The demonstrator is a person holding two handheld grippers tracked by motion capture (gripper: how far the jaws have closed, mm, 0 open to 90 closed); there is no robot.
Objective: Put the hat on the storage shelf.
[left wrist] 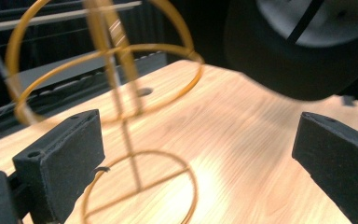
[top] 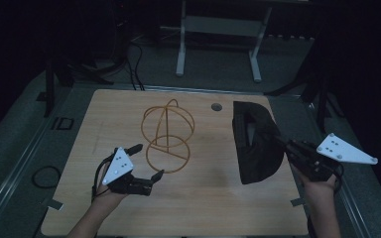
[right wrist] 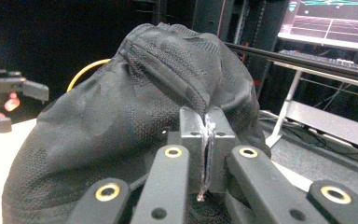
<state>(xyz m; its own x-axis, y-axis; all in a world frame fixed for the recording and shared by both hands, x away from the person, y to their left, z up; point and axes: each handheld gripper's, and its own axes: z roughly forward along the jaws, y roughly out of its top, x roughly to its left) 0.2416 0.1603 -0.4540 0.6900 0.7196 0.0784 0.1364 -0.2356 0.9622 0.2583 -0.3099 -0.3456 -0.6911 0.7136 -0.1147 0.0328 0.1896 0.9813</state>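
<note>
Black cap (top: pixel 255 148) on edge in right tool (top: pixel 282 142), crown leftward.

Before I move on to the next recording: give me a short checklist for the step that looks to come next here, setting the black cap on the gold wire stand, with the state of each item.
1. Right gripper shut on the black cap: ok.
2. Cap lifted off the table: cannot tell.
3. Left gripper open: ok, nothing between its jaws.
4. Wire stand upright: ok.
5. Left gripper bracing the stand: not ok, it is beside the base and apart from it.
6. Cap's opening facing the stand: cannot tell.
</note>
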